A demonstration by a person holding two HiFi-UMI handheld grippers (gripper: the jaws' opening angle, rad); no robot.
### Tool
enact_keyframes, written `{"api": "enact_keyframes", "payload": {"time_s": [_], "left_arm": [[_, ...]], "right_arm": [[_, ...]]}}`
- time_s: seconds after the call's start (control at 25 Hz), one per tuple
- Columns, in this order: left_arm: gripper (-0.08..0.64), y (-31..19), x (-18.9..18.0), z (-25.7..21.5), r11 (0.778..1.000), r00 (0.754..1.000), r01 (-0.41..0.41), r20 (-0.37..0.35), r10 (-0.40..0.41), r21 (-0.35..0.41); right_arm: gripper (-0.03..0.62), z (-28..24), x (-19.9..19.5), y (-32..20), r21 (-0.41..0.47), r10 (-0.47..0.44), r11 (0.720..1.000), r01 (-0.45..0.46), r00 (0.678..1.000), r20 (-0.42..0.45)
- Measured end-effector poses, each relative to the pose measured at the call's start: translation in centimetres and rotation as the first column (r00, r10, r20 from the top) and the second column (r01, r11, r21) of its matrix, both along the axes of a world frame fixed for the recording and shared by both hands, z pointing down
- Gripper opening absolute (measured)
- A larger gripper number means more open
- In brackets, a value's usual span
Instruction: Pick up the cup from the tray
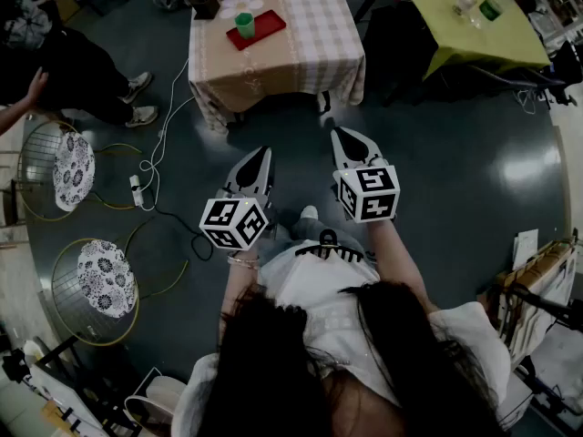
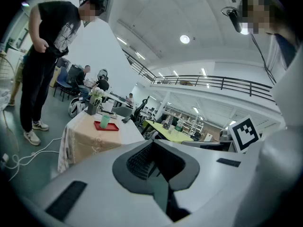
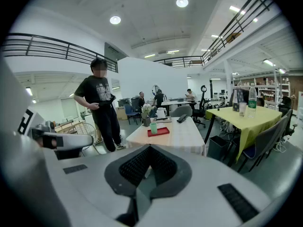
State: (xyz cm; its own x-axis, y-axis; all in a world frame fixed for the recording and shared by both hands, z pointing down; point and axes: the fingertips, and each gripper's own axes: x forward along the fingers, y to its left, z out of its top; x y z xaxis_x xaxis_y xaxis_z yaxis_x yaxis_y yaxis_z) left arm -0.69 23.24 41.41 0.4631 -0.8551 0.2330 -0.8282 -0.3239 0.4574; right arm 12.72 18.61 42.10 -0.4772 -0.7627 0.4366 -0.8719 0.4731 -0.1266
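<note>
I am looking down on a wide dark blue-grey floor [image 1: 455,180], and across it, well apart from me, stands the square table under a pink-and-cream checked cloth [image 1: 319,53] that I have to reach; a second table in a yellow-green cloth [image 1: 455,16] sits off to its right, and a bystander in black clothes [image 3: 99,105] stands by its left side; nearer in, the left gripper [image 1: 263,152] and the right gripper [image 1: 338,132] hang in front of the operator's waist, both pointing up the floor towards the checked table; each has its grey ribbed pads pressed together with nothing between them, which the left gripper view [image 2: 152,148] and the right gripper view [image 3: 149,150] both show plainly; on the near part of the cloth lies the flat red rectangular tray [image 1: 266,27], and the pale green plastic cup [image 1: 245,24] stands upright at that tray's left end, so its long axis is vertical; the cup lies straight ahead and a little left of both grippers, almost in line above the left one, which I judge slightly nearer, though the right gripper view has the cup [image 3: 153,127] nearly dead centre over its jaws while the left gripper view holds it [image 2: 105,122] off to the left; it looks a plain smooth tumbler, with no handle that I can see; I would have to walk in and spread the pads before any side-on grasp
</note>
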Motion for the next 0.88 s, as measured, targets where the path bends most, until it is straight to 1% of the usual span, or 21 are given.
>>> {"api": "enact_keyframes", "payload": {"time_s": [0.16, 0.52, 0.76, 0.8, 0.84, 0.88], "left_arm": [[0.009, 0.0, 0.0, -0.2, 1.0, 1.0, 0.0, 0.004, 0.0, 0.007], [0.009, -0.4, 0.3, -0.1, 1.0, 1.0, 0.029, 0.003, -0.029, 0.011], [0.009, -0.9, 1.1, 0.2, 0.999, 0.999, 0.034, 0.001, -0.034, 0.003], [0.009, -0.9, 1.1, 0.3, 0.999, 0.999, 0.036, 0.002, -0.036, 0.001], [0.009, -1.0, 1.2, 0.4, 0.999, 0.999, 0.036, 0.002, -0.036, -0.001], [0.009, -1.2, 1.3, 0.4, 0.999, 0.999, 0.036, 0.001, -0.036, -0.001]], "right_arm": [[0.009, 0.0, -0.2, 0.2, -0.001, -0.005, 1.0, 0.005, 1.0, 0.001], [0.009, 0.4, 0.4, -0.3, -0.003, -0.018, 1.0, 0.018, 1.0, 0.0], [0.015, 0.3, 0.5, -0.8, 0.0, -0.066, 0.998, 0.066, 0.994, 0.084], [0.019, 0.3, 0.4, -0.9, 0.002, -0.08, 0.997, 0.08, 0.993, 0.09], [0.045, 0.3, 0.4, -1.0, 0.006, -0.093, 0.996, 0.093, 0.991, 0.096], [0.1, 0.2, 0.3, -1.2, 0.012, -0.103, 0.995, 0.103, 0.989, 0.103]]}}
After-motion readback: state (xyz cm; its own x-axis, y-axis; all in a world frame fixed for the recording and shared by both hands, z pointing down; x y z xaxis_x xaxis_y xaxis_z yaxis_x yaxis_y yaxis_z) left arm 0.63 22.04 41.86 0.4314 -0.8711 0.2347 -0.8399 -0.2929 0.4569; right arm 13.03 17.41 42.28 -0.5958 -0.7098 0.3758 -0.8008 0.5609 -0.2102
